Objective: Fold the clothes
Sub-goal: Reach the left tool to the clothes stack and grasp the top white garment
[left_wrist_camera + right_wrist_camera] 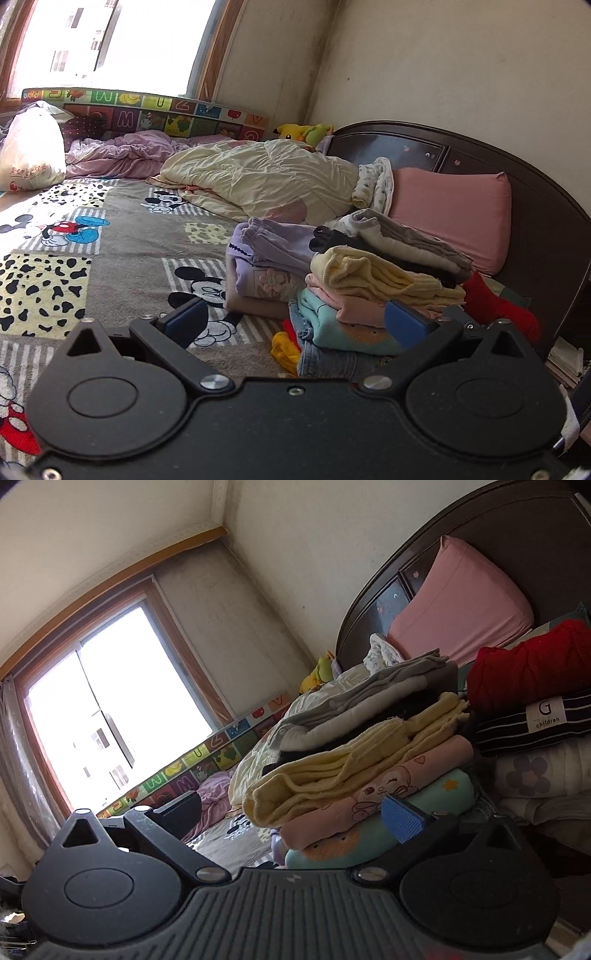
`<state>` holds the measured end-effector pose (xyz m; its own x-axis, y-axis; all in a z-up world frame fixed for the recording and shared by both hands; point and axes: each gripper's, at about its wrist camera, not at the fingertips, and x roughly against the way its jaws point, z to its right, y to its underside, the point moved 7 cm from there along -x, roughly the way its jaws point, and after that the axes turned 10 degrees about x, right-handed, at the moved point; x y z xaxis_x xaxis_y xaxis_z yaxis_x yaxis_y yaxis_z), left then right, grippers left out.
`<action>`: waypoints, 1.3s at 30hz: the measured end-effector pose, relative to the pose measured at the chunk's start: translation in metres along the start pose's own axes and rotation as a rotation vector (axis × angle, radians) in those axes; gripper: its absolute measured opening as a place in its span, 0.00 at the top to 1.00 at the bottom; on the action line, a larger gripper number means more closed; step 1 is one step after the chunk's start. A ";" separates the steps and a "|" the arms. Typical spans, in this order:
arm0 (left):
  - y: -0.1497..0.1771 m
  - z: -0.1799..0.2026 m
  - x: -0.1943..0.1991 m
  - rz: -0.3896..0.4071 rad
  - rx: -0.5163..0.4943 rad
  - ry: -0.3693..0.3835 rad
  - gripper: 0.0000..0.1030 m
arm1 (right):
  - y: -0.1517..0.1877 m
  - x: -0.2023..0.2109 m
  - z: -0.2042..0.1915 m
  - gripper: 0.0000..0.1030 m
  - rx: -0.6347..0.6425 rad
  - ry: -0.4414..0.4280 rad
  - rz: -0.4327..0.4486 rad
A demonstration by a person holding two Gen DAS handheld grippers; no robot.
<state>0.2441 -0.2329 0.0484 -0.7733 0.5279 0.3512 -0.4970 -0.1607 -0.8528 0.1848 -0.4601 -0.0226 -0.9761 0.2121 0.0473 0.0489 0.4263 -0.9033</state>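
Left wrist view: left gripper [295,321] fingers wide, empty, low over the bed [125,236]. Folded clothes stack [369,291] just ahead; purple pile [266,266] beside it, pink pillow [450,218] behind.
Right wrist view: right gripper [291,812] fingers wide, empty, at the same stack; red knit [528,668] tops a neighbouring pile.

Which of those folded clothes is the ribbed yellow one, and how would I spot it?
Start at the dark wooden headboard with the pink pillow leaning on it. In front sits a tall stack of folded clothes; the pale yellow ribbed knit garment lies midway, above a pink top and under grey and black pieces. Only it is yellow with ribbing.
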 end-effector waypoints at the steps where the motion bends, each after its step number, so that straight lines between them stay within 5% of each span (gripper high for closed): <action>1: -0.001 0.009 -0.007 0.006 -0.029 0.015 0.00 | 0.001 -0.003 0.018 0.00 -0.023 0.016 0.015; 6: -0.009 0.043 -0.064 0.000 -0.122 0.034 0.03 | 0.029 -0.006 0.085 0.00 -0.144 0.055 0.067; 13: -0.026 0.073 -0.131 0.001 -0.166 0.040 0.30 | 0.037 -0.037 0.122 0.00 -0.108 0.133 0.045; 16: -0.035 0.086 -0.152 0.021 -0.214 0.025 0.49 | 0.042 -0.048 0.128 0.00 -0.113 0.142 0.008; 20: -0.051 0.091 -0.176 0.040 -0.221 -0.004 0.59 | 0.049 -0.059 0.136 0.00 -0.149 0.148 -0.033; 23: -0.057 0.097 -0.186 0.028 -0.243 0.009 0.63 | 0.051 -0.063 0.137 0.00 -0.164 0.138 -0.042; 29: -0.039 0.138 -0.190 -0.042 -0.475 0.121 0.61 | 0.056 -0.070 0.135 0.00 -0.171 0.113 -0.066; 33: -0.021 0.155 -0.209 -0.071 -0.638 0.064 0.61 | 0.057 -0.069 0.133 0.00 -0.169 0.103 -0.078; 34: -0.019 0.154 -0.215 -0.072 -0.665 0.039 0.64 | 0.057 -0.069 0.133 0.00 -0.169 0.100 -0.080; 36: -0.022 0.150 -0.218 -0.078 -0.651 0.019 0.89 | 0.058 -0.069 0.132 0.00 -0.168 0.091 -0.086; 39: -0.027 0.149 -0.211 -0.073 -0.632 0.039 0.96 | 0.059 -0.070 0.129 0.00 -0.158 0.079 -0.098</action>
<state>0.3617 -0.4639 0.0548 -0.7251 0.5510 0.4132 -0.2106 0.3938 -0.8948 0.2286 -0.5638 -0.1341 -0.9584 0.2287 0.1707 -0.0067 0.5799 -0.8147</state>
